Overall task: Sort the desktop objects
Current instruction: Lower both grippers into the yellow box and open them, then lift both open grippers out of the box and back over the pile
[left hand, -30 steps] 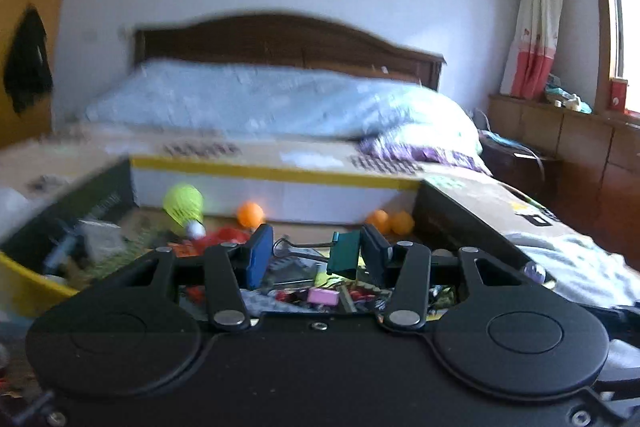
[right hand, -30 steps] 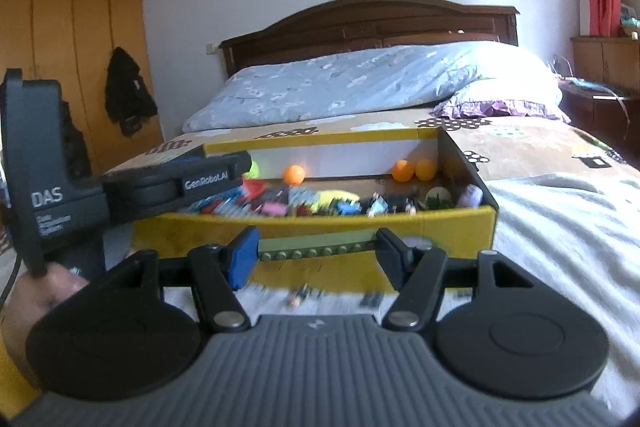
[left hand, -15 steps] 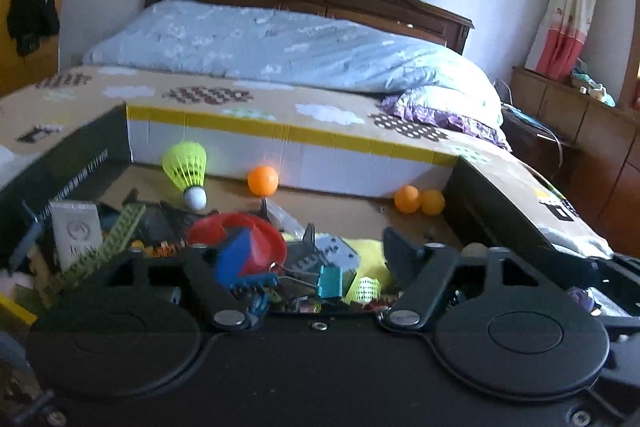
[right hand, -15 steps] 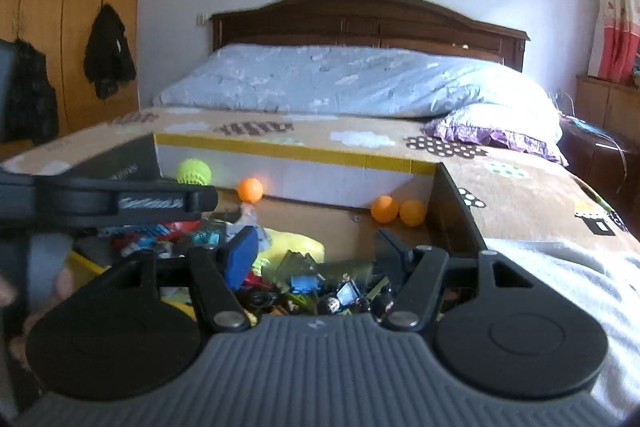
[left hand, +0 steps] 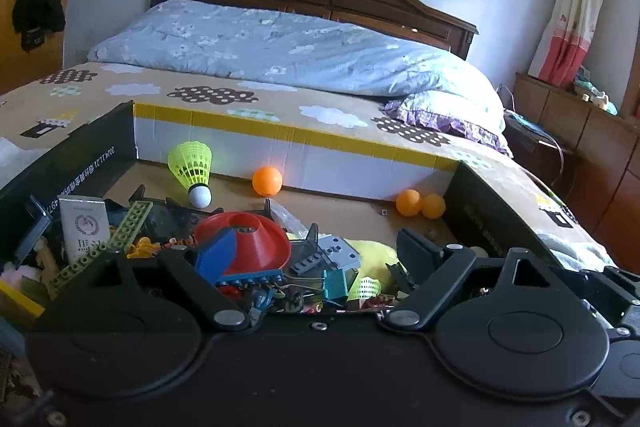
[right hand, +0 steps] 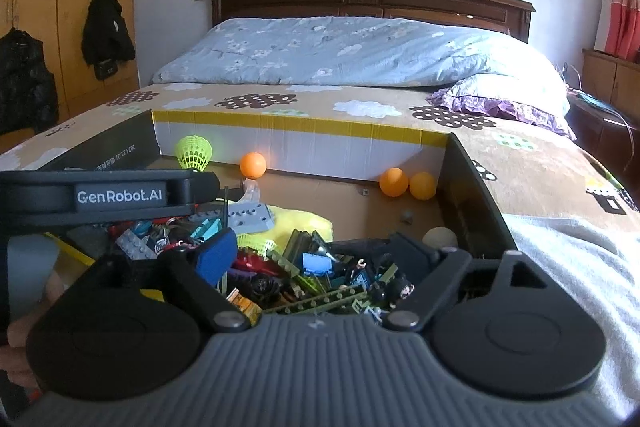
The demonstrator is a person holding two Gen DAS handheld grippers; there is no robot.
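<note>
A shallow cardboard box (left hand: 280, 137) with a yellow rim lies on the bed, full of mixed small things. In the left wrist view I see a red cone (left hand: 248, 241), a teal binder clip (left hand: 336, 283), a neon shuttlecock (left hand: 192, 171), orange balls (left hand: 267, 181), a green brick beam (left hand: 100, 247). My left gripper (left hand: 314, 253) is open and empty over the pile. My right gripper (right hand: 310, 257) is open and empty over the box's right part, above dark green bricks (right hand: 320, 297). The left gripper's body (right hand: 108, 193) shows at the left of the right wrist view.
The box's far wall (right hand: 300, 147) is white with two orange balls (right hand: 408, 183) in the right corner. A blue quilt (right hand: 340, 51) and a headboard lie beyond. A white towel (right hand: 568, 267) covers the bed at the right.
Both grippers have moved forward and tilted down over the box. The left gripper has opened wide and the teal binder clip between its fingers now lies in the pile.
</note>
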